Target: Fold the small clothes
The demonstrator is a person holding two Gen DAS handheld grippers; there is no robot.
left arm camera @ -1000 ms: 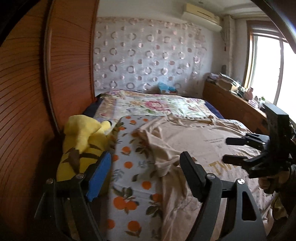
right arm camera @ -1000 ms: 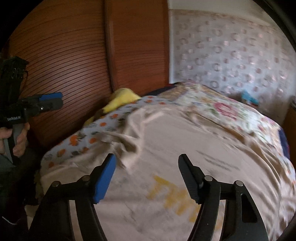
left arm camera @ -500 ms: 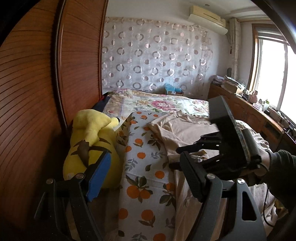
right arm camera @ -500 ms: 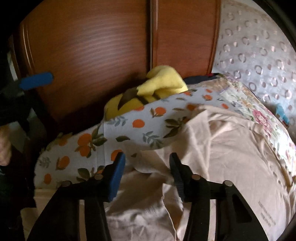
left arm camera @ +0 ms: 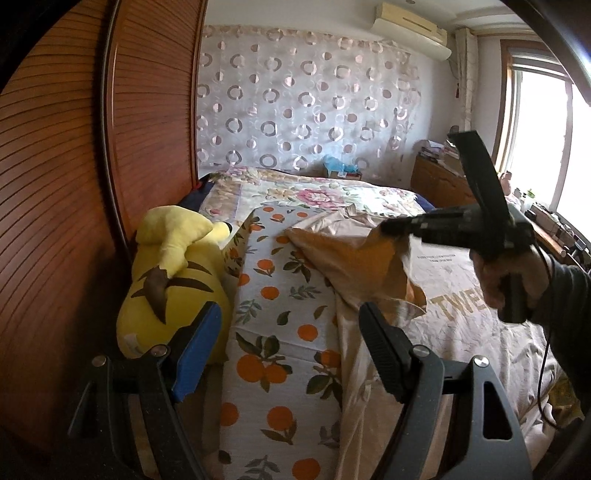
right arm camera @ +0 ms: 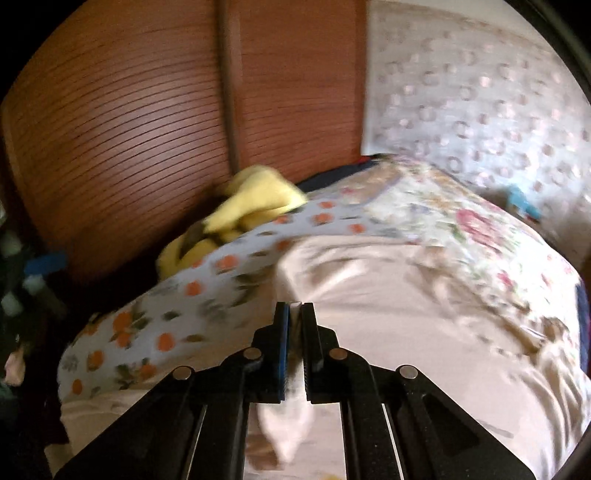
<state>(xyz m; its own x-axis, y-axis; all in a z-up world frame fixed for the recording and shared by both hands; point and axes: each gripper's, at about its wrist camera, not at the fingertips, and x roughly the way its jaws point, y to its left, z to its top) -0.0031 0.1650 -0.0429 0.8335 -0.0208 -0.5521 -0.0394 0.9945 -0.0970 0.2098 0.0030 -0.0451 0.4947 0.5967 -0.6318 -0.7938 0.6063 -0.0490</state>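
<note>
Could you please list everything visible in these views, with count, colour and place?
T-shirt: one, beige, spread on bed, sleeve lifted
Sheet: one, white with oranges, under T-shirt
Quilt: one, floral, far end of bed
Plush toy: one, yellow, between bed and wardrobe
Wardrobe: one, brown, left
Curtain: one, white with circles, back wall
Air conditioner: one, cream, high on wall
Left gripper: open, empty
Right gripper: has just closed on T-shirt sleeve
</note>
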